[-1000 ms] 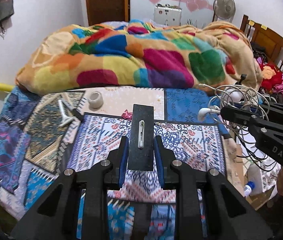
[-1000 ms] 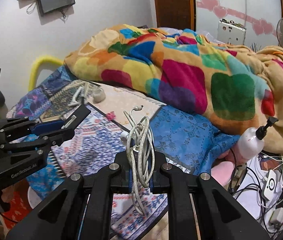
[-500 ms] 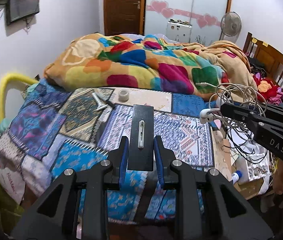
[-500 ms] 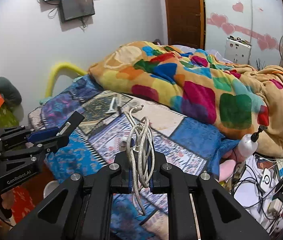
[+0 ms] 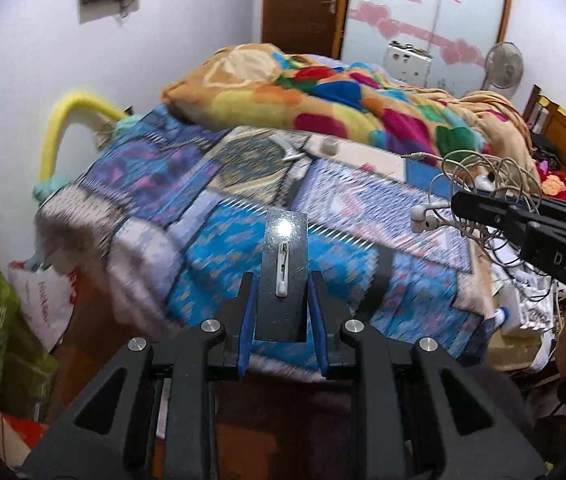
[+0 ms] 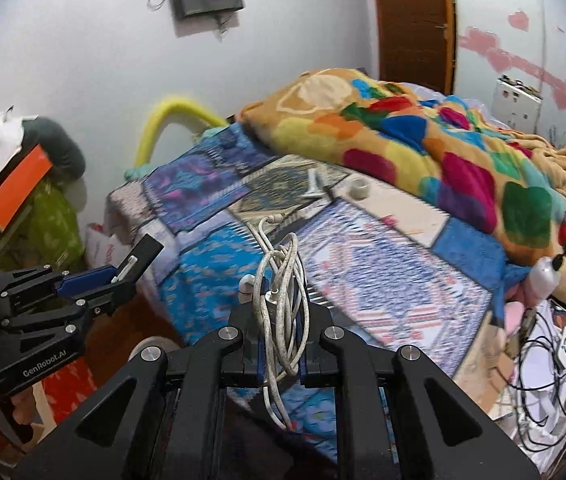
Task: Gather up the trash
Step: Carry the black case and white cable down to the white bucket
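Left wrist view: the left gripper [image 5: 281, 280] pinches a dark flat card [image 5: 283, 276] between its blue pads, held in the air before the bed [image 5: 211, 216]. A small white pin-like piece [image 5: 283, 269] lies on the card's face; what it is cannot be made out. The card's lower end is hidden between the jaws. The bedspread is smeared by blur. At the right edge the right gripper [image 5: 459, 204] reaches in, cut off by the frame, with an earphone cable [image 5: 479, 176] looped at its tip.

Right wrist view: the right gripper [image 6: 281, 312] has its jaws pressed on the cable [image 6: 281, 280], whose coil hangs down between them; the pads are mostly hidden behind the loops. At left, the left gripper [image 6: 123, 276] holds the card [image 6: 141, 254] edge-on. Farther back on the bed lie a white roll [image 6: 359, 189] and a pale tool [image 6: 314, 186], too blurred to name, beside the blanket [image 6: 423, 140].
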The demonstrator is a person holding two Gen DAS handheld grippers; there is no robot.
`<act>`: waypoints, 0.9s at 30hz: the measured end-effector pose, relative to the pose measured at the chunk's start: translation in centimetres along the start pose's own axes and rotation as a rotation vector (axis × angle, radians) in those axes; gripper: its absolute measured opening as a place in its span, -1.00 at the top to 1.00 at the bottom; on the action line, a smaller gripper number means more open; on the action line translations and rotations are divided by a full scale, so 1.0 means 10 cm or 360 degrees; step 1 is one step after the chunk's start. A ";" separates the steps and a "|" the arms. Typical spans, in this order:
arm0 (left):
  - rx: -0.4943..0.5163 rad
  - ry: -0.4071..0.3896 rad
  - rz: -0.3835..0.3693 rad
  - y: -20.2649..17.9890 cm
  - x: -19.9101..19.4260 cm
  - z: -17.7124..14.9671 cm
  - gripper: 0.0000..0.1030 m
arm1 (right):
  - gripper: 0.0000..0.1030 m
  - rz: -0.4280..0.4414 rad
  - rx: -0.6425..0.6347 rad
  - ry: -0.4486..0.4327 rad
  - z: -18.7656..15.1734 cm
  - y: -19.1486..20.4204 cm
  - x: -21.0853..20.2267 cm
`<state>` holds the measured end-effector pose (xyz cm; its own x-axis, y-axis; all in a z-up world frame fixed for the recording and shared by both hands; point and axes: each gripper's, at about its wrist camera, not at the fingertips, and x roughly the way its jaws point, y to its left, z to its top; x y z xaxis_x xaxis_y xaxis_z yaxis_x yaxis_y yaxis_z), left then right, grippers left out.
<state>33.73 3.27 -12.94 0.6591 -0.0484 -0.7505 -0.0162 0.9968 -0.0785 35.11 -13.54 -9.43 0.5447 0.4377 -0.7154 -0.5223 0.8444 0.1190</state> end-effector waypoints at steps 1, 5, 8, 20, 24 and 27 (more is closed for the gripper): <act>-0.0024 0.0009 0.0013 0.11 -0.01 -0.08 0.52 | 0.80 0.0013 -0.0015 0.0016 -0.01 0.09 0.06; -0.0115 0.0038 0.0064 0.48 -0.04 -0.32 0.52 | 0.80 0.0067 -0.0072 0.0075 -0.08 0.43 0.25; -0.0224 0.0078 0.0075 0.80 -0.03 -0.49 0.52 | 0.80 0.0109 -0.0105 0.0125 -0.13 0.67 0.42; -0.0512 0.0220 0.0269 1.80 0.22 -1.32 0.52 | 0.80 0.0240 -0.0322 0.0467 -0.56 1.63 1.34; -0.0590 0.0311 0.0332 2.00 0.46 -1.63 0.52 | 0.80 0.0259 -0.0407 0.0591 -0.71 1.88 1.63; -0.0645 0.0401 0.0343 2.12 0.67 -1.86 0.52 | 0.80 0.0259 -0.0482 0.0680 -0.85 2.06 1.85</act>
<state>23.79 22.94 -31.85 0.4082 0.0916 -0.9083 -0.4542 0.8834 -0.1151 28.90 9.31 -26.06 0.1590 0.3378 -0.9277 -0.7774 0.6221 0.0933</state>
